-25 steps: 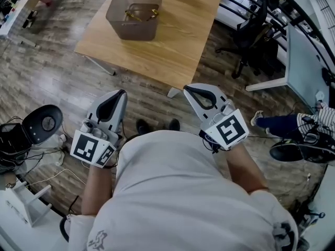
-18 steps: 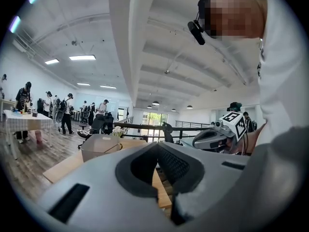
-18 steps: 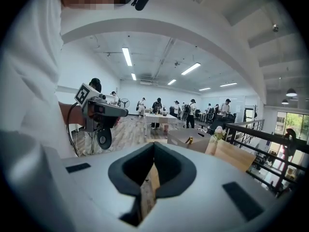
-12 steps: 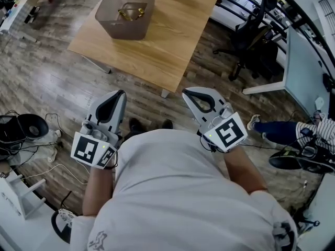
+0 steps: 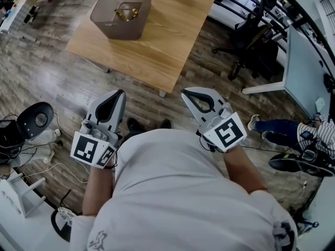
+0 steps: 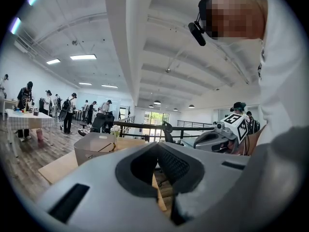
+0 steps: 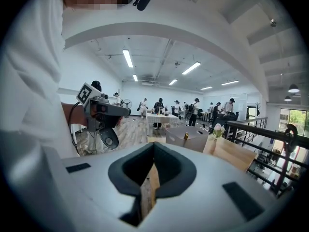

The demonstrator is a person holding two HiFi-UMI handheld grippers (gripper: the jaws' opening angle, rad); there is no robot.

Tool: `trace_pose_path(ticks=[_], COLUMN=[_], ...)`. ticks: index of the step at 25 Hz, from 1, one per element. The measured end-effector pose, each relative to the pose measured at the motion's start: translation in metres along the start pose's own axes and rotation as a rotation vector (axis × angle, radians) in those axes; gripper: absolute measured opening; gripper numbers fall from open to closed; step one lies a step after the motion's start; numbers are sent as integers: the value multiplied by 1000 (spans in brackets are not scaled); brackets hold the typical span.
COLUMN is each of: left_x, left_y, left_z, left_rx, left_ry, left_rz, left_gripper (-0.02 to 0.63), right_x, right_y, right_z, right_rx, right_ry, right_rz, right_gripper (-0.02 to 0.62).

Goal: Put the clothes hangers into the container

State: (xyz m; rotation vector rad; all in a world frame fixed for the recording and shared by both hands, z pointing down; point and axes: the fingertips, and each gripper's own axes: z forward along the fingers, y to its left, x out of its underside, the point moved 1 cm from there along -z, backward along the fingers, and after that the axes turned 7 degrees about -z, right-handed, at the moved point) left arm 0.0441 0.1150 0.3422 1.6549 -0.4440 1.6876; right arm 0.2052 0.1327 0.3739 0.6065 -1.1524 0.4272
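- Over the last second, the light wooden table (image 5: pixel 167 41) and the grey-brown plastic container (image 5: pixel 118 30) on it have slid a little up and to the left in the head view. Our two grippers have kept their place in front of the chest. We read that as us drifting off from the table, not reaching towards it.
- The left gripper (image 5: pixel 121 92) is pressed together on nothing. The right gripper (image 5: pixel 184 91) is the same, its dark pads meeting with nothing between them.
- The gold metal clothes hangers (image 5: pixel 125 12) lie inside the container, which stands on the far left part of the table, well apart from both grippers. We see no hanger anywhere else, so we judge the task done, or close to it.
- The head view cuts the container off at the frame's top edge. The left gripper view shows the whole container (image 6: pixel 94 148), with a small bunch of white flowers (image 6: pixel 115 128) beside it on the table.
- The right gripper view shows a gold hook of the hangers (image 7: pixel 186 136) at the container's rim. Only the two gripper views show people standing in the hall beyond.
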Motion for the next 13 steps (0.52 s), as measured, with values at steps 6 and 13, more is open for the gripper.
trace_pose_path(ticks=[6,13], left_x=[0,-3], left_y=[2,4], left_z=[6,9], left_rx=[-1,1], left_ry=[2,-3], left_rz=[-2,-8], left_gripper=[6,6], right_x=[1,-1], right_y=[-6,-8], right_z=[4,9], right_rx=[-6,-13], right_ry=[-5,-3], right_rz=[-2,-5], right_gripper=[5,5])
